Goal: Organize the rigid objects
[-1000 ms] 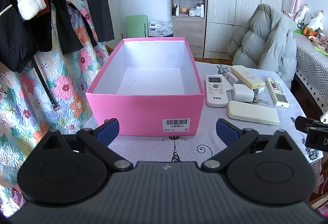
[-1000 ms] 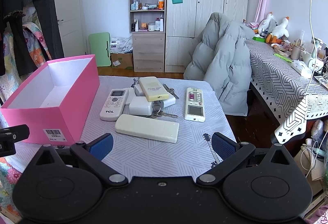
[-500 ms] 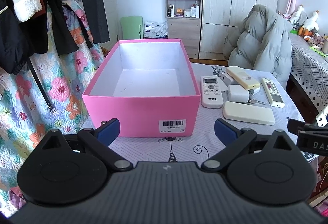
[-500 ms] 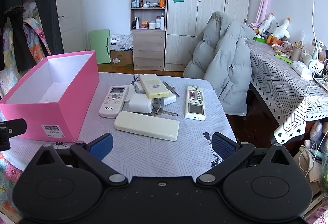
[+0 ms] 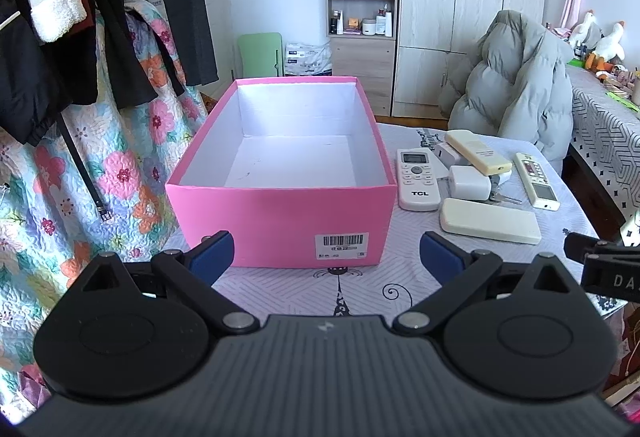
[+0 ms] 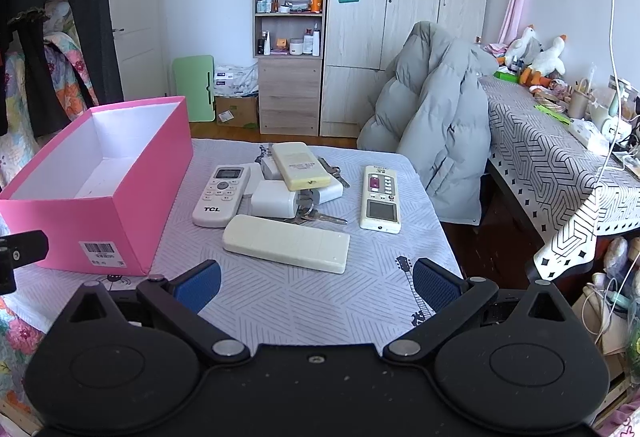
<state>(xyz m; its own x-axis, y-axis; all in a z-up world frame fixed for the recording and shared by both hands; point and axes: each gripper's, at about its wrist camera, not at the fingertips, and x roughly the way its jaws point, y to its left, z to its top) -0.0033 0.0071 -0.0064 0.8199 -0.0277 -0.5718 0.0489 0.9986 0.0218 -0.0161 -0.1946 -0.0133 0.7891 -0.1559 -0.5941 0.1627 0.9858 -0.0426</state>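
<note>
Nothing is packed yet: the open pink cardboard box [image 5: 280,215] with the white inside stands bare on the patterned worktop [image 6: 320,301], so by my reading the whole sort is ahead. The left tool [image 5: 326,255] hovers spread wide just before the box's near wall, pinching nothing. The right tool [image 6: 316,281] is spread too and empty, facing the cluster beside the box. Count them: four remote controls, namely the white TCL remote [image 6: 218,195], the long cream remote lying face down [image 6: 286,243], the yellowish remote propped on the pile [image 6: 301,165], and the white remote with the red button [image 6: 379,199] lying apart. Add several white plastic chargers [image 6: 274,199], apparently three, and one bunch of metal keys [image 6: 316,215].
</note>
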